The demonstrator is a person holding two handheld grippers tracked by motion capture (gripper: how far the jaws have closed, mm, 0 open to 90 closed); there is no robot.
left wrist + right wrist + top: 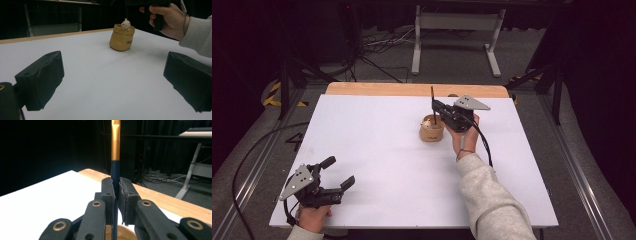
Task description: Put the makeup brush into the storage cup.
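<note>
My left gripper [337, 176] rests at the table's [377, 150] near left corner, jaws wide apart and holding nothing. Farther off, near the middle, my right gripper [116, 195] is clamped on an upright dark pen [115, 150] with a gold upper part, its lower end in a tan pot [432, 131] that has a small pale figure [125, 24] at its rim.

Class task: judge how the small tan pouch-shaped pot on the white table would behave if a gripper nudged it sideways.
The tan pot is short with a broad base, so it would probably slide rather than tip. It looks small and likely light, and the white table seems smooth, so a slight nudge may move it. The pen clamped in the right gripper appears to stand in it, which might drag or tilt it.
</note>
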